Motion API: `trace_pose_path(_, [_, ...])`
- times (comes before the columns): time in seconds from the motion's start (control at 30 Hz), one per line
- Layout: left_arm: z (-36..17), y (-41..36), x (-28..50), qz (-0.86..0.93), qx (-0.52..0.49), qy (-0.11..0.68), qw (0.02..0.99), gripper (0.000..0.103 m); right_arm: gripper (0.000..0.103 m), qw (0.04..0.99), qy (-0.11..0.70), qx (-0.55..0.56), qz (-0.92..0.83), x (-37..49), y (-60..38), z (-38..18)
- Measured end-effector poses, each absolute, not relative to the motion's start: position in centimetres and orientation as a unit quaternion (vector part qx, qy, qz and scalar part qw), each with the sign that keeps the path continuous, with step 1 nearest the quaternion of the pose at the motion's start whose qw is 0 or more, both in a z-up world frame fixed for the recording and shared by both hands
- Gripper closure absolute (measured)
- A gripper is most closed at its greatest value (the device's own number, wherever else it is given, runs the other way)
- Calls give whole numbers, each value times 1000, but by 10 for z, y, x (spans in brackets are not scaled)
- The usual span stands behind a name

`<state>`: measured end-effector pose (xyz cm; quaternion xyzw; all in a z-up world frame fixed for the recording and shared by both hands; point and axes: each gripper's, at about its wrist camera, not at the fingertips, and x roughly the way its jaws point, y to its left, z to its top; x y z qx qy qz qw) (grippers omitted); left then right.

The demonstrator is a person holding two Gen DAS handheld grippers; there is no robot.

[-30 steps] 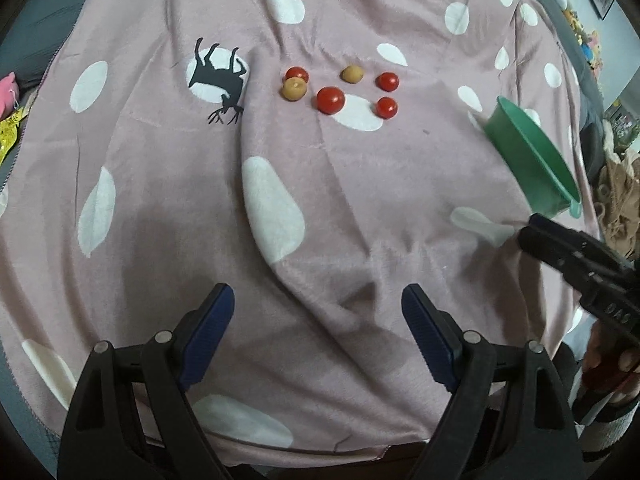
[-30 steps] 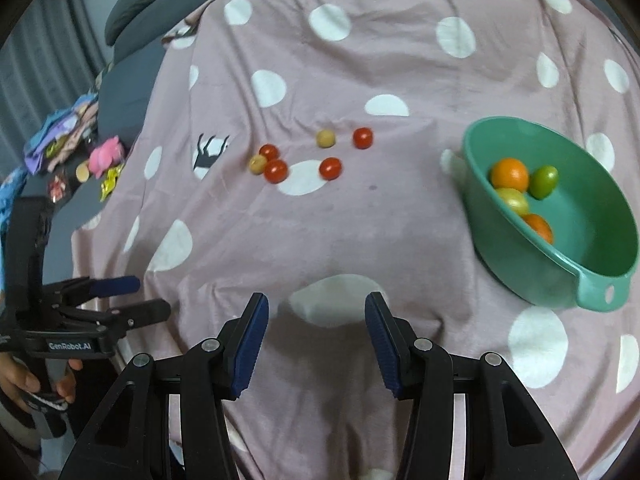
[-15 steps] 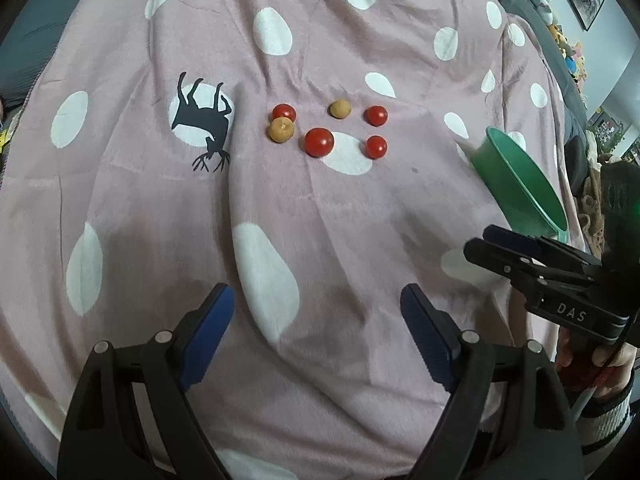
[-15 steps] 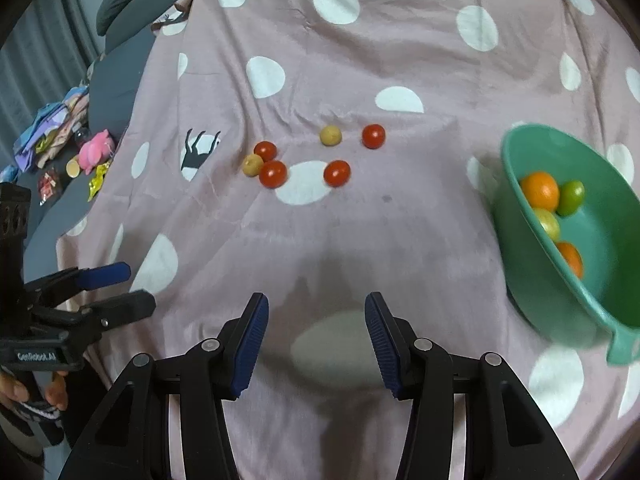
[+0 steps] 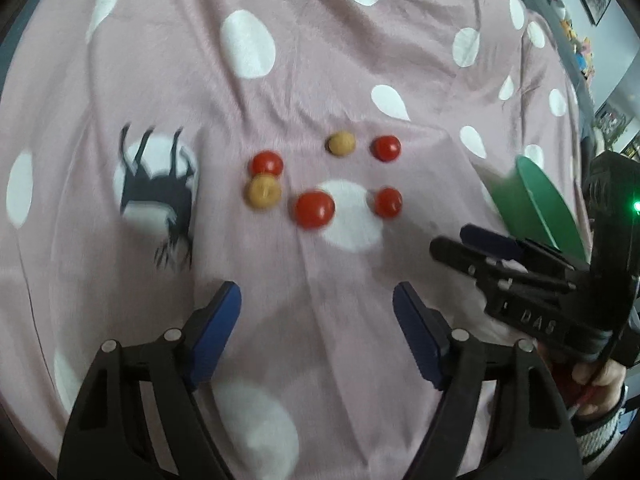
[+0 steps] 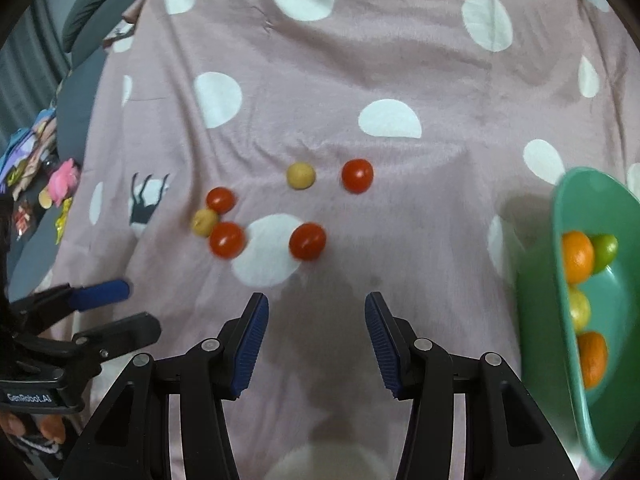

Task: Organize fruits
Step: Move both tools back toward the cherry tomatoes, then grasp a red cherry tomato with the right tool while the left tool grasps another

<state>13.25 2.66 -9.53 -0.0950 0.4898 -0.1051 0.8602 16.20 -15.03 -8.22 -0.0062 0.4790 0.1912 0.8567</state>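
Note:
Several small fruits lie on the pink dotted blanket (image 5: 320, 60): red tomatoes (image 5: 315, 209) (image 6: 307, 241) and two yellowish ones (image 5: 263, 192) (image 6: 301, 175). A green bowl (image 6: 576, 208) at the right holds orange, green and yellow fruits (image 6: 577, 256); only its rim (image 5: 548, 208) shows in the left wrist view. My left gripper (image 5: 317, 312) is open and empty, short of the fruits. My right gripper (image 6: 316, 320) is open and empty, just short of the nearest red tomato. Each gripper shows in the other's view (image 5: 476, 246) (image 6: 120, 304).
A black deer print (image 5: 160, 188) sits left of the fruits. Small toys and wrappers (image 6: 60, 184) lie off the blanket's left edge on a grey surface. The bowl stands close on the right of my right gripper.
Both grippers have moved forward toward the cluster of fruits, which now looks larger and nearer. The bowl has slid toward the right edge of the right wrist view. Both jaws stay open.

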Motion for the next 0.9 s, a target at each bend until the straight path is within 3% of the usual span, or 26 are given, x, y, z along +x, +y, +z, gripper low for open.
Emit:
trace_pose_path(0.37, [-120,16,188,-105,-75,512,849,47,52,843,498,-20,201,203,-135,-104])
trace_pose_path(0.53, [-124,21,194,-114,-85,513,846,50,52,829,512,-8,226,214,-136,-108])
trace_pose_path(0.77, [-125,21,205,-112,-74,514,847,68,53,815,521,-31,252,220,-122,-109])
trace_pose_path(0.9, [-127,22,206,-110,-71,513,848,71,54,813,523,-46,249,222,-116,-109])
